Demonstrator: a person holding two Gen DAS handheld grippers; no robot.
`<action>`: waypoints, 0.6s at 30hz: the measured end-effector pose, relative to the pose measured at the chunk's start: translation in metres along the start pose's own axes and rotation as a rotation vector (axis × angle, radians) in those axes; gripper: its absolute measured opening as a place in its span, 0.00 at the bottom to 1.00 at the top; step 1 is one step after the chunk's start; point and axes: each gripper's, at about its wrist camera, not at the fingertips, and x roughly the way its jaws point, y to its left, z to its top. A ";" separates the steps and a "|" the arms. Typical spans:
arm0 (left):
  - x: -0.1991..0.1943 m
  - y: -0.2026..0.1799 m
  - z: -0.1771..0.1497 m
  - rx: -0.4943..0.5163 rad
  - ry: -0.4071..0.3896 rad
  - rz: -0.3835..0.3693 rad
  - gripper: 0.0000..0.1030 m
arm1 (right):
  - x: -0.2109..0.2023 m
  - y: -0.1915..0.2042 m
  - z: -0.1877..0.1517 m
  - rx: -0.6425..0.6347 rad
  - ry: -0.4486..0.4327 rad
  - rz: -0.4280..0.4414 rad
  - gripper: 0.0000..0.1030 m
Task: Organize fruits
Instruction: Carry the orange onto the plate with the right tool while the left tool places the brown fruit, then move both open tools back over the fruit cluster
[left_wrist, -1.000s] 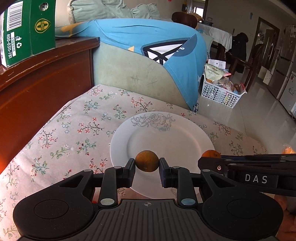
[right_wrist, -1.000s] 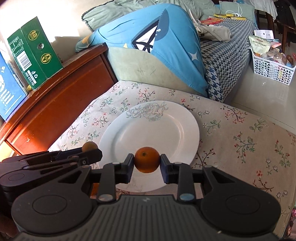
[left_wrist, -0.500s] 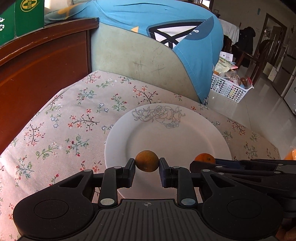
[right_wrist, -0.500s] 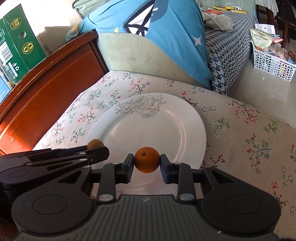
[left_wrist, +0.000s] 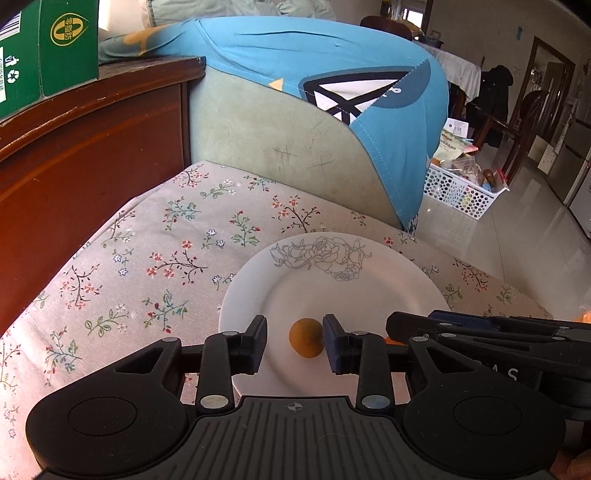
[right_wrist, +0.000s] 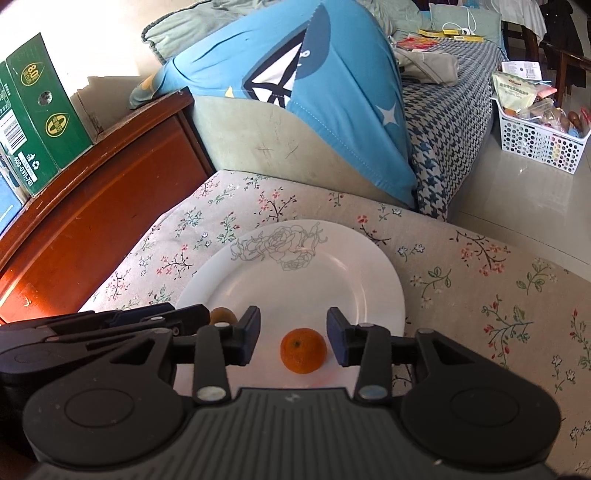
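Observation:
A white plate (left_wrist: 332, 291) with a grey rose drawing lies on the floral cloth. A brownish round fruit (left_wrist: 306, 338) rests on its near part between the jaws of my left gripper (left_wrist: 295, 343), which are opening; a gap shows on the left side, and the fruit sits close against the right pad. In the right wrist view the plate (right_wrist: 332, 273) carries an orange mandarin (right_wrist: 303, 350), lying free between the opening jaws of my right gripper (right_wrist: 293, 339). The brownish fruit (right_wrist: 222, 315) peeks out behind the left gripper's fingers there.
A floral-covered cushion (left_wrist: 155, 258) bears the plate. A red-brown wooden cabinet (left_wrist: 74, 162) with a green carton (left_wrist: 48, 51) stands to the left. Behind is a sofa arm (left_wrist: 266, 147) under a blue cloth (left_wrist: 332, 70). A white basket (right_wrist: 535, 144) of packets sits on the tiled floor.
Both grippers opened and let go of their fruits, which now lie on the plate. Both views drew back a little, so the plate sits lower in frame.

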 end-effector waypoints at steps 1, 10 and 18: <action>-0.003 0.000 0.001 0.003 -0.005 0.008 0.40 | -0.001 -0.001 0.000 0.001 0.001 -0.001 0.40; -0.030 0.004 0.001 0.001 -0.037 0.056 0.56 | -0.017 -0.001 -0.009 0.018 0.012 -0.023 0.43; -0.053 0.007 -0.013 0.013 -0.023 0.086 0.58 | -0.038 0.003 -0.021 0.013 0.000 -0.025 0.44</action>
